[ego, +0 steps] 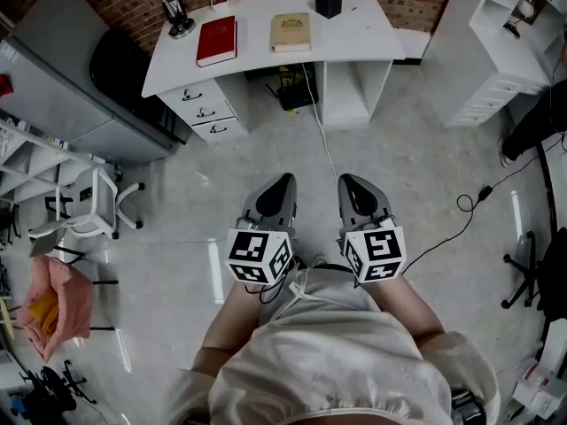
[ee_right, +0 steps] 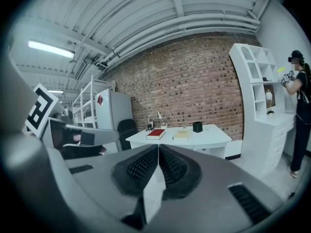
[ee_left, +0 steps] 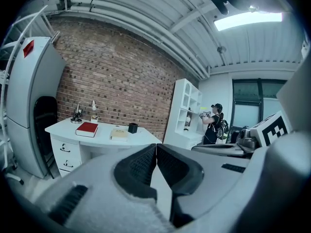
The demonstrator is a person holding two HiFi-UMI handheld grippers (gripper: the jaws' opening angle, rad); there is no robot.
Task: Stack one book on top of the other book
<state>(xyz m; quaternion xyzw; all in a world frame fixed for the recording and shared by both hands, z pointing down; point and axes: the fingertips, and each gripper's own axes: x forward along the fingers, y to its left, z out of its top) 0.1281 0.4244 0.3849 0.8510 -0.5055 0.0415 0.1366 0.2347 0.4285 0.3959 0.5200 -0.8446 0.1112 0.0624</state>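
A red book (ego: 217, 40) and a tan book (ego: 291, 32) lie side by side, apart, on the white desk (ego: 354, 34) far ahead of me. In the left gripper view the red book (ee_left: 87, 128) and tan book (ee_left: 119, 133) are small and distant; the right gripper view shows the red book (ee_right: 156, 134) and tan book (ee_right: 181, 135) the same way. My left gripper (ego: 288, 179) and right gripper (ego: 343, 181) hang side by side over the floor, well short of the desk. Both are shut and empty.
A black cube-shaped box (ego: 328, 3) and a desk lamp (ego: 180, 18) stand on the desk. A drawer unit (ego: 208, 113) sits under it, with a cable (ego: 323, 140) trailing across the floor. A grey cabinet (ego: 71, 78) and white chair (ego: 93, 204) stand left, a white shelf (ego: 505, 34) right.
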